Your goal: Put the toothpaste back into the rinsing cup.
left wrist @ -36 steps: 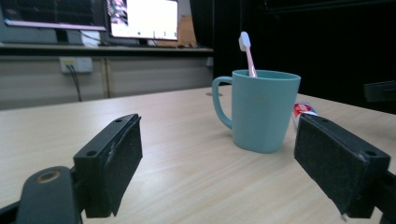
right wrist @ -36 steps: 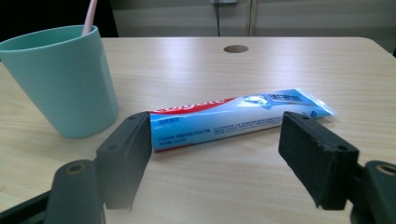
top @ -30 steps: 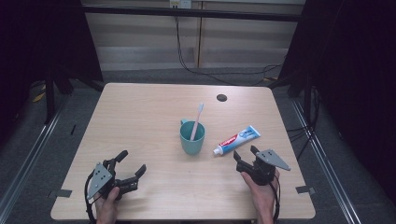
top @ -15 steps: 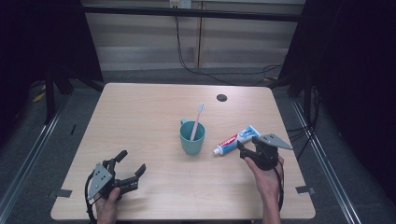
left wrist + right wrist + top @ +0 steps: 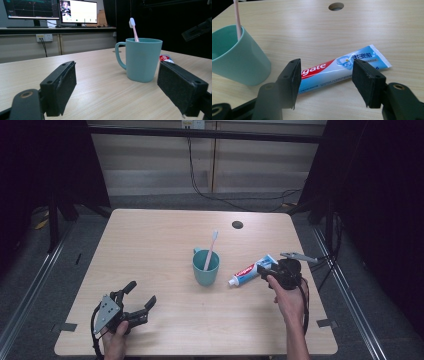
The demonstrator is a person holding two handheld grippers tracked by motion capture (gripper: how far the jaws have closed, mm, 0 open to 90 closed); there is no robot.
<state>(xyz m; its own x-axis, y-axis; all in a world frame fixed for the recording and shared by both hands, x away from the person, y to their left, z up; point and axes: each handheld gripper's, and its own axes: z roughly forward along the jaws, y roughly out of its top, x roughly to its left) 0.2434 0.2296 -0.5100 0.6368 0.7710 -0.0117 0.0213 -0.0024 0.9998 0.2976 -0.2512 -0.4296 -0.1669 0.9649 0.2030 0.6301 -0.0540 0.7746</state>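
We see a light wooden table (image 5: 165, 245) from above, with a person's two forearms coming in from the near edge, each hand holding a pair of black tongs. The right tongs (image 5: 325, 80) hover over a tube of toothpaste (image 5: 250, 270) that lies flat on the table, just right of a teal cup (image 5: 205, 267). In the right gripper view the tube (image 5: 342, 67) runs slantwise between the two black pads, which stand either side of its middle without pressing on it — the tongs are open, and their jaws have just been closing. The tube's cap end points toward the cup (image 5: 237, 57); its flat blue end points away, toward a round hole (image 5: 237, 224) in the tabletop.

A pink toothbrush (image 5: 211, 249) stands tilted in the cup, head up.

The left tongs (image 5: 136, 301) rest near the front left corner of the table, well apart from the cup. Their jaws are spread wide with only bare table between them — in the left gripper view the cup (image 5: 142, 60) stands beyond them.
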